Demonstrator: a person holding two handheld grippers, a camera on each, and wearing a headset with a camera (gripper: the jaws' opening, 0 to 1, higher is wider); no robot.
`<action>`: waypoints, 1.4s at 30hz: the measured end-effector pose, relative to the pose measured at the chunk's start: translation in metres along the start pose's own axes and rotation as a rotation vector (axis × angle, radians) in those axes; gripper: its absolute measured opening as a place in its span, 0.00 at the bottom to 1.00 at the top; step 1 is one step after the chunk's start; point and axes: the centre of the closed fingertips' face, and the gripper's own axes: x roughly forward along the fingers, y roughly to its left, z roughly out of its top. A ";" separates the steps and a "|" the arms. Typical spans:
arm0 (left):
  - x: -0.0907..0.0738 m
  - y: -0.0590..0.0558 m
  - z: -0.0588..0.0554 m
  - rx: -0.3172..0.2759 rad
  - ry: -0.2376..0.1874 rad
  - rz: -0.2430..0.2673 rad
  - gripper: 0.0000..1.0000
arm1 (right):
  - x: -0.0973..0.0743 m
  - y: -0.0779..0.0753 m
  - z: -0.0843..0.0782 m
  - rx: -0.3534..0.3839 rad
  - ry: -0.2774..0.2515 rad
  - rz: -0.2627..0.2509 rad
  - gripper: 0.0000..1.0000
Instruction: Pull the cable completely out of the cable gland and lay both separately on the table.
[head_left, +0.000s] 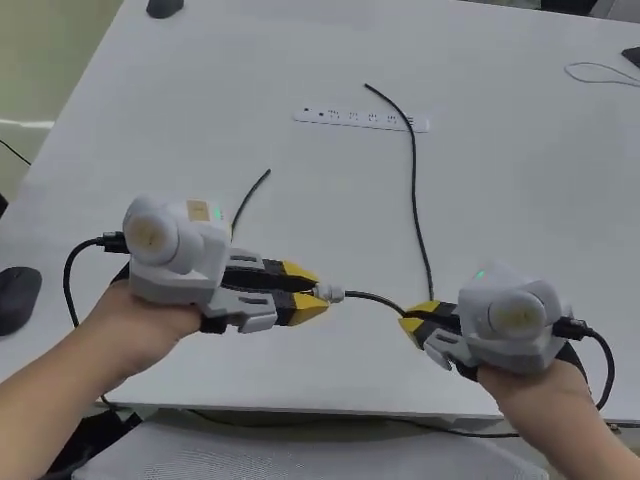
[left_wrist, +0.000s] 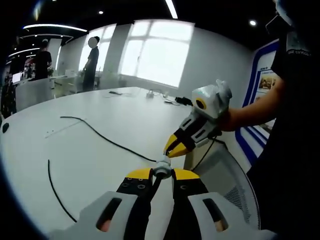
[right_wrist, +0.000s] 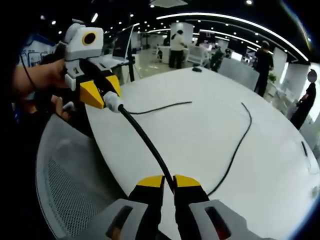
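White tabletop (head_left: 500, 200) fills the foreground of an open office, with a power strip (head_left: 360, 120) lying farther back. Near the front edge, 2 tools meet. The left hand-held gripper (head_left: 312, 292) is clenched on the cable gland (head_left: 331, 294), its yellow tips pinching the pale fitting. The right hand-held gripper (head_left: 410, 320) is clamped on the black cable (head_left: 415, 200) near the gland, and a short stretch of cable bridges the 2. The rest of the cable trails away across the tabletop toward the power strip.

The cable is threaded in the gland and nothing is laid down yet, so the pulling step appears to be in hand. The next move likely calls for drawing the 2 apart along the cable's line while the gland is held steady. A regrip is probably needed, since a black length (head_left: 250, 200) beyond the left hand-held gripper may be tail not yet pulled through.
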 end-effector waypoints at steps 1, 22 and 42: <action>0.000 0.000 0.001 -0.001 -0.002 0.000 0.15 | -0.002 0.002 0.003 -0.005 -0.008 -0.004 0.06; -0.002 -0.004 -0.001 -0.003 0.020 -0.024 0.15 | 0.005 0.054 0.075 -0.409 -0.081 -0.053 0.06; -0.002 0.001 0.001 0.001 0.017 -0.022 0.15 | 0.005 0.038 0.061 -0.204 -0.074 -0.046 0.00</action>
